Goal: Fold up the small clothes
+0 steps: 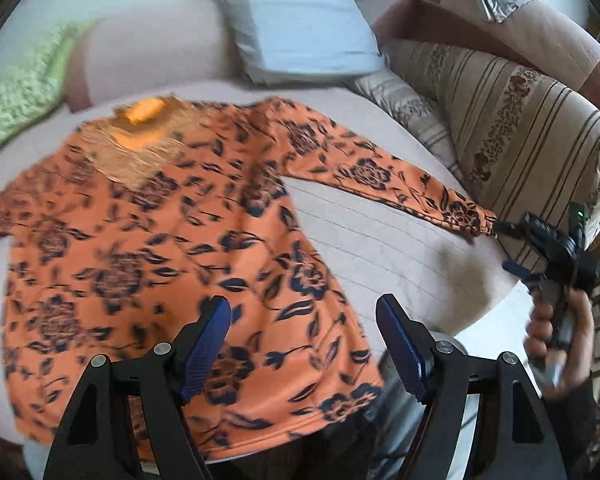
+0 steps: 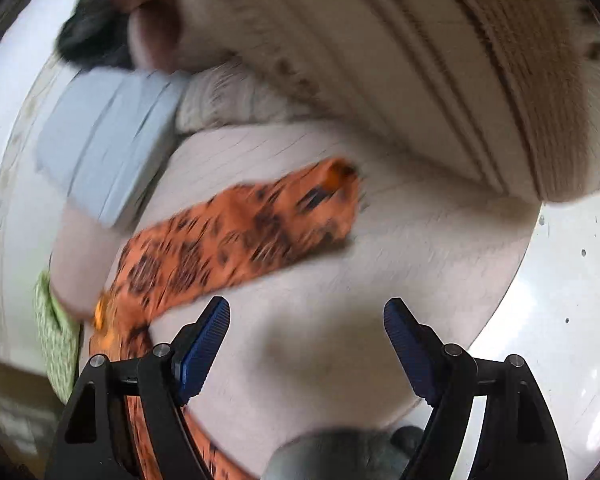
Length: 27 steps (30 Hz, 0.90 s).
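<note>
The orange floral top (image 1: pixel 172 264) lies spread flat, front up, on the pale cushioned seat (image 1: pixel 380 240), sleeves out to the sides, likely so it can be folded sleeve first; the left hand-held gripper (image 1: pixel 304 344) hovers over the hem corner with its jaws wide apart, gripping nothing; the right hand-held gripper (image 2: pixel 306 344) is likewise open and empty above bare seat, with the sleeve (image 2: pixel 236 232) stretched out just ahead of it, its cuff toward the striped cushion (image 2: pixel 460 80); motion blur softens both views; no container shows in either
</note>
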Motion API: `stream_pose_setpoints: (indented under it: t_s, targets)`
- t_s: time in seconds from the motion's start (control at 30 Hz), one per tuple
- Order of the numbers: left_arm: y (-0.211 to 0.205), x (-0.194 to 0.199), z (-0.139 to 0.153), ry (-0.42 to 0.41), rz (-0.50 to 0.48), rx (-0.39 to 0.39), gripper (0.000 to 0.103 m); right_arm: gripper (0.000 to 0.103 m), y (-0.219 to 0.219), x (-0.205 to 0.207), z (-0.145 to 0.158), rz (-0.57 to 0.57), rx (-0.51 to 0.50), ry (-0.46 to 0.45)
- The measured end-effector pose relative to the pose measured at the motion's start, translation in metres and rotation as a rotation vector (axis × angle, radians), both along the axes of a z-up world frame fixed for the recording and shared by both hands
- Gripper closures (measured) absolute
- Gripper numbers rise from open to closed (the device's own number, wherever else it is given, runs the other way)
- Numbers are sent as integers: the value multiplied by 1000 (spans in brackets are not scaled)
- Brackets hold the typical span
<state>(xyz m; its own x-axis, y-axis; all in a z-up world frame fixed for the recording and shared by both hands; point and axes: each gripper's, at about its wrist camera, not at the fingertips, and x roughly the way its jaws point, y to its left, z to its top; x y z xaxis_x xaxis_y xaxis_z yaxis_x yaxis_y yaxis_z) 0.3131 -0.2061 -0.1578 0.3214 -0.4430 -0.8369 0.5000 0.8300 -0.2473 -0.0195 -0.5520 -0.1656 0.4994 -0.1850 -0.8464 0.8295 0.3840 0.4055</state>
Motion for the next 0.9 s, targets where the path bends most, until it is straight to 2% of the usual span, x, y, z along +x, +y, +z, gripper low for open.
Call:
stream_pose_setpoints:
  t_s: [0.1, 0.17, 0.2, 0.23, 0.27, 0.33, 0.4, 0.5, 0.6, 0.67, 0.77, 0.9]
  targets:
    - [-13, 16, -12, 28, 19, 7, 29, 23, -32, 11, -15, -33, 20, 10]
    - [-12, 26, -24, 44, 34, 10, 29, 27, -47, 21, -26, -50, 52, -11]
    - [-8, 32, -29, 56, 47, 11, 29, 42, -52, 29, -30, -58, 42, 1]
    - [-7, 32, -30, 59, 53, 7, 29, 67, -55, 35, -31, -71, 32, 26]
    - [-3, 35, -35, 67, 62, 3, 29, 78, -54, 39, -33, -76, 34, 31]
    - [10, 38, -38, 85, 84, -24, 29, 86, -50, 46, -24, -87, 14, 19]
    - [23, 43, -41, 102, 112, -53, 29, 89, -34, 52, -3, -58, -76, 5]
    - [47, 49, -41, 112, 152, -90, 29, 91, 10, 85, 51, 71, -281, -24]
    - [78, 55, -37, 106, 211, -129, 29, 91, 89, 123, 106, 247, -527, -24]
    - [107, 61, -36, 104, 269, -159, 29, 91, 152, 149, 132, 398, -631, -66]
    - [150, 67, -37, 100, 354, -180, 29, 91, 252, 175, 143, 641, -689, -136]
    - [223, 69, -48, 111, 508, -188, 27, 92, 356, 192, 108, 908, -593, -168]
